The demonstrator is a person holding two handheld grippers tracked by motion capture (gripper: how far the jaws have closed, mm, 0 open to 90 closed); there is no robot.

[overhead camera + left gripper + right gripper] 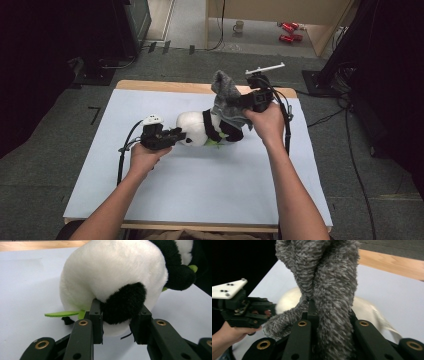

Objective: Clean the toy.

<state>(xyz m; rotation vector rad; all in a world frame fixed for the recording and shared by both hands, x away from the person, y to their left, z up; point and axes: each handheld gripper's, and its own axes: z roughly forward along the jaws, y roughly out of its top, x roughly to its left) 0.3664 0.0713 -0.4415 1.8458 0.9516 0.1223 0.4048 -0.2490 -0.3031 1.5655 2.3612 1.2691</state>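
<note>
Nearest the person, the left tool (176, 136) sat low on the white surface (200, 185), its jaws part-closed and pinching the black ear (123, 302) of the toy panda (200, 127). The panda lay on its side near the middle of the surface, its long axis running roughly left to right in the high view, the white head pointing toward the left tool and the body toward the right tool (246, 102). A green felt leaf (61, 313) stuck out beneath the head. Farther back, the right tool was clamped tight on a grey knitted cloth (226, 97), which was bunched between its jaws and rose above the panda's body. The likely risk was that the ear grip, being on soft plush alone, could slip if the cloth was pulled hard, dragging the panda along the surface; the cloth might also snag on a limb.
</note>
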